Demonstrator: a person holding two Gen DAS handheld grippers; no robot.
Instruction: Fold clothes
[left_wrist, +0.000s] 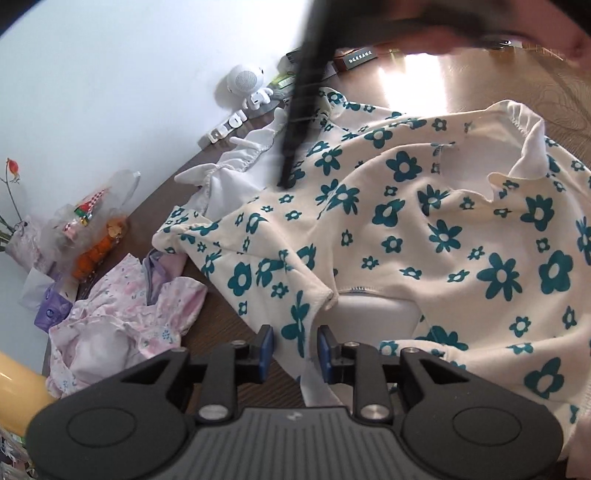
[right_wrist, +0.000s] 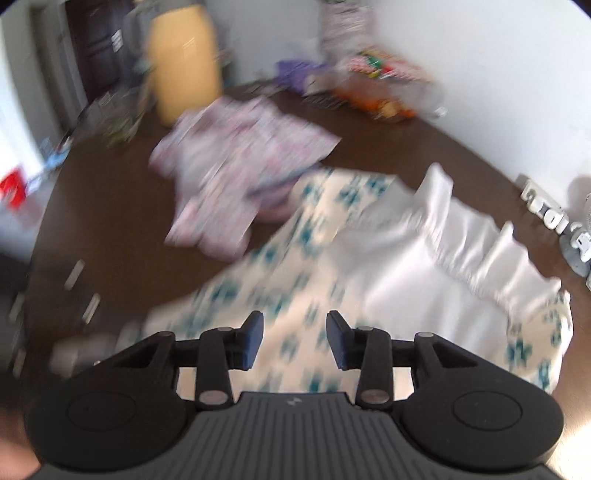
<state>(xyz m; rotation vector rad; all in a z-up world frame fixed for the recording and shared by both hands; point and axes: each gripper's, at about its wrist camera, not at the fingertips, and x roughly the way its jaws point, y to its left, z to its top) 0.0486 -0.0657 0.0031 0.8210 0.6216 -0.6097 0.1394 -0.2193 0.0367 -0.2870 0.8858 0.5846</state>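
Note:
A cream garment with teal flowers (left_wrist: 424, 229) lies spread on the dark wooden table (left_wrist: 229, 332), its white lining and frills showing at the far side. My left gripper (left_wrist: 295, 350) is open, its blue pads either side of a flowered edge of the garment. In the blurred right wrist view the same garment (right_wrist: 295, 295) lies below my right gripper (right_wrist: 295, 339), which is open and empty above it. A pink floral garment (left_wrist: 125, 314) lies crumpled to the left; it also shows in the right wrist view (right_wrist: 236, 177).
A white round speaker figure (left_wrist: 245, 83), white letter blocks (left_wrist: 227, 127), boxes (left_wrist: 354, 59), and plastic bags with orange snacks (left_wrist: 92, 236) line the wall edge. A yellow cylinder (right_wrist: 183, 62) stands at the table's far corner. A dark blurred object (left_wrist: 306, 96) hangs in front.

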